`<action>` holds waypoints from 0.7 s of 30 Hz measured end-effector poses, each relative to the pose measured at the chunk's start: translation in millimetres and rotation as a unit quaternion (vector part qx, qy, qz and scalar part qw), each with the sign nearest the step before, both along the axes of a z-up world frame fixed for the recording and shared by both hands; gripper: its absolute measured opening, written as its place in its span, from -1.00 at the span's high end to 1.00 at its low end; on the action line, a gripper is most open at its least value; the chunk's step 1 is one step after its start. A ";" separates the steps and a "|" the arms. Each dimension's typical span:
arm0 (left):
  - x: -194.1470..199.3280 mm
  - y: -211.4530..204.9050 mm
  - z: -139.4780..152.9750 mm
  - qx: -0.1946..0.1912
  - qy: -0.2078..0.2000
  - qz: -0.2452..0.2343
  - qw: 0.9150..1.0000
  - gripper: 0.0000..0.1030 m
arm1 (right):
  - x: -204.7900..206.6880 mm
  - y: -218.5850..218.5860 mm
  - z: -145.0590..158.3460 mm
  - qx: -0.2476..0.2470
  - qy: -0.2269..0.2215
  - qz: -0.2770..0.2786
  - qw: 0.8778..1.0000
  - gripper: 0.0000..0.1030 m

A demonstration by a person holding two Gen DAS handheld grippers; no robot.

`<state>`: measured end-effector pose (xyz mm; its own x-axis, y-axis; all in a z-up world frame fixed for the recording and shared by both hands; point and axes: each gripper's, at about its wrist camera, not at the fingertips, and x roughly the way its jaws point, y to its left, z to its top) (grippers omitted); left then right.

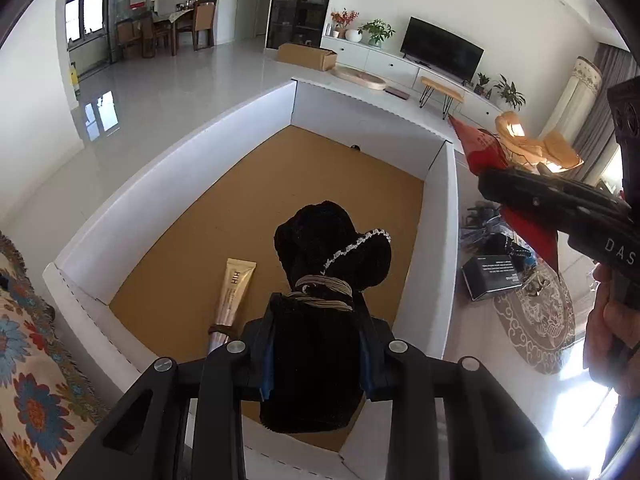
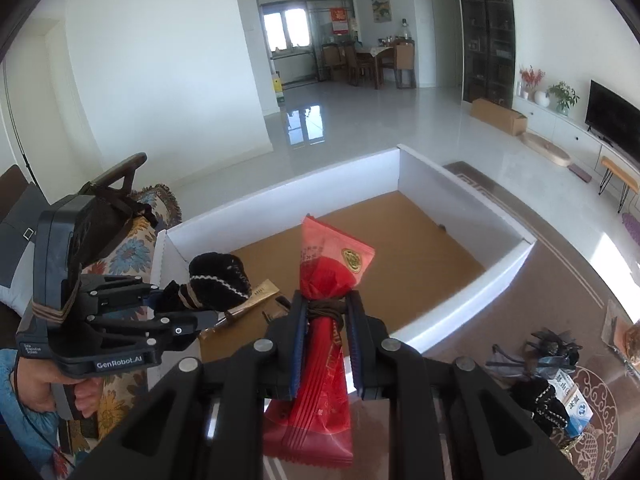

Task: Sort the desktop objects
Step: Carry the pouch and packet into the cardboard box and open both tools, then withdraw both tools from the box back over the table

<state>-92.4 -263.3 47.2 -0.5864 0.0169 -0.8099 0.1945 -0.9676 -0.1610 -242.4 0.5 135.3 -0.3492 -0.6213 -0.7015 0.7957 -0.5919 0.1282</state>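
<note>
White box walls [image 1: 224,160] stand around a brown floor. Left gripper [image 1: 316,364] squeezes a black cloth bundle [image 1: 328,248] over it. Right gripper [image 2: 325,344] squeezes a red packet [image 2: 332,264] above the box's near edge.

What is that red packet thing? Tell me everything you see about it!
The red packet is a long, shiny plastic-looking wrapper with ridged, crimped ends, faint printing and a round gold badge near its upper end. A dark band is wound around its middle, pinching it into a waist. The right tool is shut on it at that waist, holding it up in the air, slightly tilted, over the near edge of the white box. Nothing else touches it.
</note>
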 end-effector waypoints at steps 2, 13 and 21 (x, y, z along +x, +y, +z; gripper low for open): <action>-6.4 -4.2 -15.3 0.007 -0.019 0.000 1.000 0.33 | -18.3 -35.4 -21.9 0.021 -0.014 0.000 1.000 0.62; 1.3 28.0 -5.1 -0.027 0.035 -0.005 0.999 -0.56 | -48.1 -34.2 -64.2 0.027 -0.043 -0.054 0.997 -0.58; 50.2 183.0 41.9 0.013 0.130 -0.160 0.978 -1.00 | 30.7 156.4 -39.1 0.005 0.081 -0.193 0.978 -1.00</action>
<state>-42.3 -80.3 89.1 -0.7343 0.2511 -0.6307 -0.1682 -0.9674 -0.1893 -211.7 156.8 96.2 -0.6636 -0.4146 -0.6227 0.5219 -0.8529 0.0118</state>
